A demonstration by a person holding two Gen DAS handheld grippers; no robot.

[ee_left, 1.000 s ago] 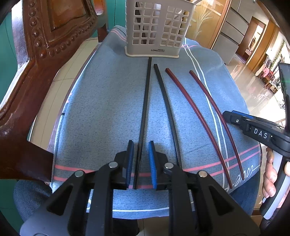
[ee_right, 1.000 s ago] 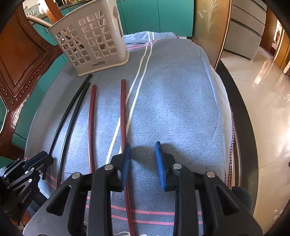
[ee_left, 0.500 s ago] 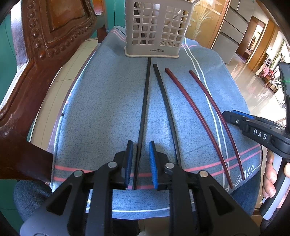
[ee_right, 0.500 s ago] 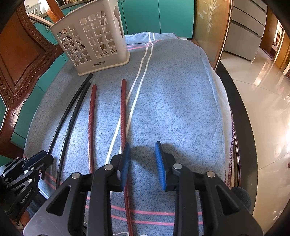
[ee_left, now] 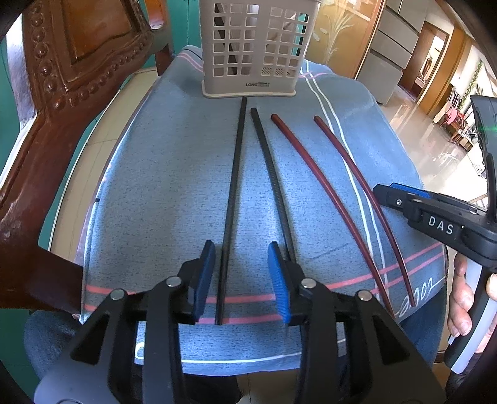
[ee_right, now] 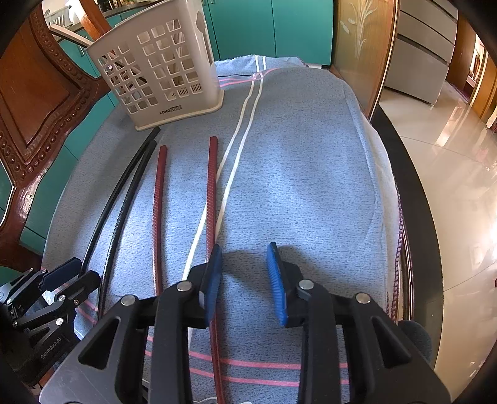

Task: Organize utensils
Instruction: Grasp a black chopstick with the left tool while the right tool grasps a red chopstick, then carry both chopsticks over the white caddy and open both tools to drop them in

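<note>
Between the left tongs (ee_left: 241, 273), just spreading apart, black chopstick (ee_left: 231, 199) lying free, right tongs (ee_right: 243, 279) parted, empty

Beige lattice basket (ee_left: 259, 46), two black chopsticks (ee_left: 231, 192), two dark red chopsticks (ee_left: 329, 199), heathered blue cloth (ee_left: 161, 174) with white and pink stripes, black tools with blue pads (ee_left: 206, 276), teal cabinets (ee_right: 273, 28)
</note>
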